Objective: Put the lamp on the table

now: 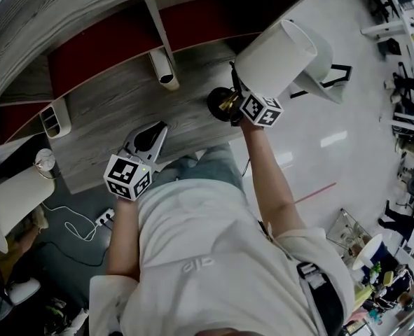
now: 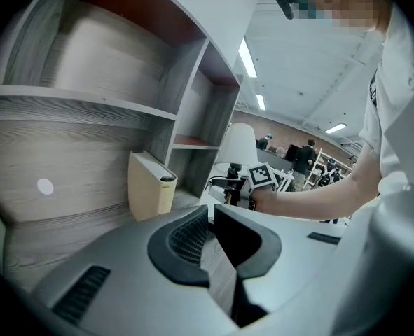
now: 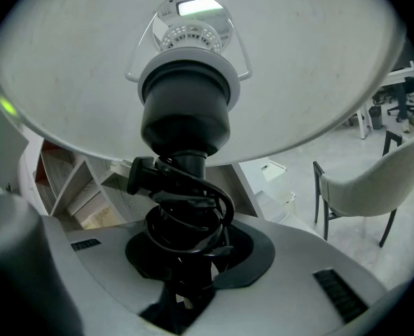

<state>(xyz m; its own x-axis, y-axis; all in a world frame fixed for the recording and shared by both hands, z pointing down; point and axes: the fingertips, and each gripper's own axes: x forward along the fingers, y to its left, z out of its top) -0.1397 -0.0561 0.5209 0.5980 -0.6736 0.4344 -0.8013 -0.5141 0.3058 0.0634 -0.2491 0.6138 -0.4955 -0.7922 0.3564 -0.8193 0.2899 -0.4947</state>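
Note:
The lamp has a white shade (image 1: 277,54) and a black and gold base (image 1: 223,103), and it hangs tilted over the right end of the grey wooden table (image 1: 115,110). My right gripper (image 1: 237,105) is shut on the lamp's black stem (image 3: 185,166), which has a black cord wound round it. In the right gripper view the shade (image 3: 298,68) fills the top. My left gripper (image 1: 153,134) rests low over the table's near edge, its jaws shut with nothing between them. In the left gripper view the left gripper (image 2: 210,214) points along the table, and the lamp (image 2: 239,145) shows beyond it.
A cream box with a dark cap (image 2: 149,185) stands on the table by the shelf unit (image 2: 192,82). A white organiser (image 1: 56,121) sits at the table's left end. A second white lampshade (image 1: 16,200) is at the lower left. A white chair (image 1: 327,65) stands right of the table.

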